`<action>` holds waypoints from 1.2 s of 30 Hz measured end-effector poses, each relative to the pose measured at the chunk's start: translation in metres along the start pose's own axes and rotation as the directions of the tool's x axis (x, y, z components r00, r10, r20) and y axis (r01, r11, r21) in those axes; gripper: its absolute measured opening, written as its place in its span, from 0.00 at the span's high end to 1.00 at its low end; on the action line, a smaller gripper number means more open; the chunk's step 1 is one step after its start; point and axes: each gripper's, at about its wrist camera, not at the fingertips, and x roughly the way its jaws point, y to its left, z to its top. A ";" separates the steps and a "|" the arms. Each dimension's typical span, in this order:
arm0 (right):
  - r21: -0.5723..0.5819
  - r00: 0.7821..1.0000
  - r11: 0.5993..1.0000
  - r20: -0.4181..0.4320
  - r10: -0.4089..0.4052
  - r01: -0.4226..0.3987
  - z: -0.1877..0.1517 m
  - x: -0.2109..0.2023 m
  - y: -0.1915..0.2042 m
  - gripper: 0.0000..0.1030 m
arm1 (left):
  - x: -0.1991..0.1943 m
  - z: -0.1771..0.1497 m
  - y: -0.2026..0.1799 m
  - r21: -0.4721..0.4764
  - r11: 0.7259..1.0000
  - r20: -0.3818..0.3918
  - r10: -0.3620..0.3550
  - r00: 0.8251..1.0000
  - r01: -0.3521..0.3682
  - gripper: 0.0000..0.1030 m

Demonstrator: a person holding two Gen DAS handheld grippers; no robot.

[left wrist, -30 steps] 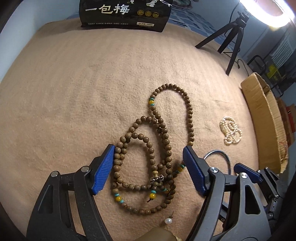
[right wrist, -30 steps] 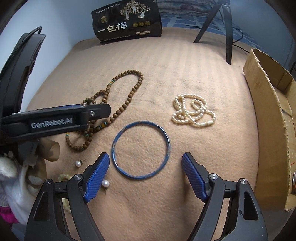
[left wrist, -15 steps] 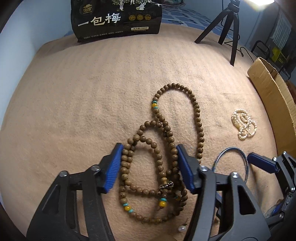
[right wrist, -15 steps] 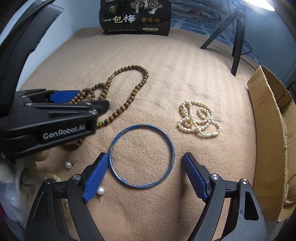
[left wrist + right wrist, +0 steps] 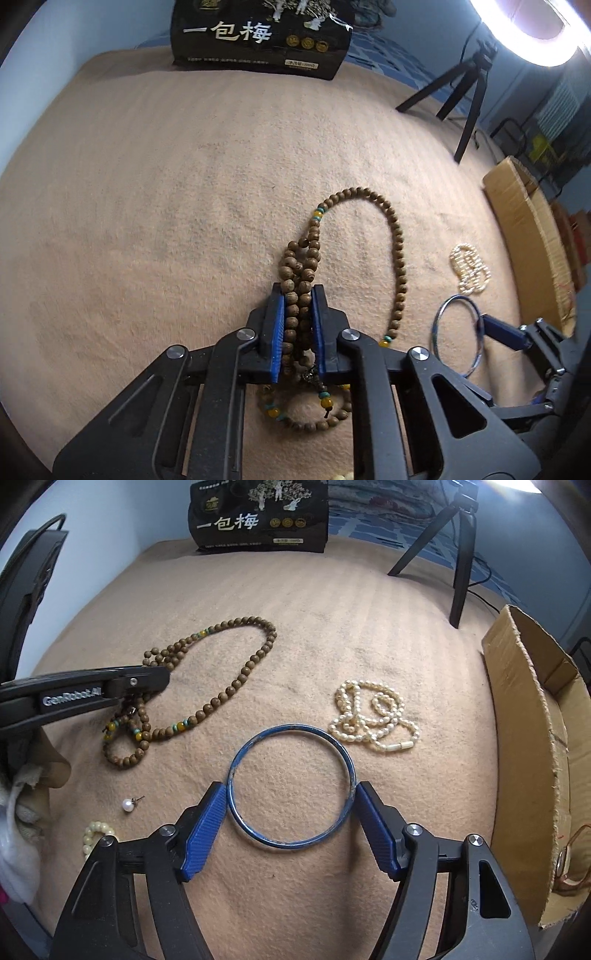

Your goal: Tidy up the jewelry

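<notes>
A long brown wooden bead necklace [image 5: 397, 254] with yellow and teal beads lies on the tan blanket; it also shows in the right wrist view [image 5: 236, 681]. My left gripper [image 5: 298, 295] is shut on a bunch of its strands. A blue bangle [image 5: 291, 788] lies flat in front of my right gripper [image 5: 291, 790], whose pads touch its left and right sides; it also shows in the left wrist view [image 5: 458, 334]. A white pearl necklace [image 5: 373, 716] lies to the right of the bangle.
A cardboard box [image 5: 532, 746] stands along the right edge of the blanket. A black printed bag [image 5: 258, 517] stands at the back, a tripod [image 5: 458, 550] at the back right. A pearl earring [image 5: 128, 805] and a cream bead bracelet [image 5: 96, 830] lie at the front left.
My left gripper closed on the wooden bead strands, bunching them together. My right gripper moved forward and narrowed until its pads met the sides of the blue bangle.
</notes>
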 end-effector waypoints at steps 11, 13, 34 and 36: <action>0.030 0.997 1.000 0.073 0.000 -0.003 -0.003 -0.035 -0.019 0.32 | -0.049 0.001 -0.011 -0.003 0.997 0.082 -0.083 0.993 0.083 0.89; 0.037 0.996 0.999 0.089 -0.002 -0.002 -0.004 -0.043 -0.023 0.31 | -0.059 0.002 -0.015 0.002 0.995 0.101 -0.095 0.990 0.095 0.89; 0.101 0.982 0.995 0.186 -0.034 0.015 -0.026 -0.105 -0.070 0.31 | -0.113 0.013 -0.072 0.146 0.977 0.157 -0.177 0.972 0.155 0.99; 0.104 0.982 0.994 0.186 -0.033 0.014 -0.029 -0.107 -0.073 0.31 | -0.102 0.012 -0.069 0.133 0.983 0.131 -0.141 0.981 0.124 0.95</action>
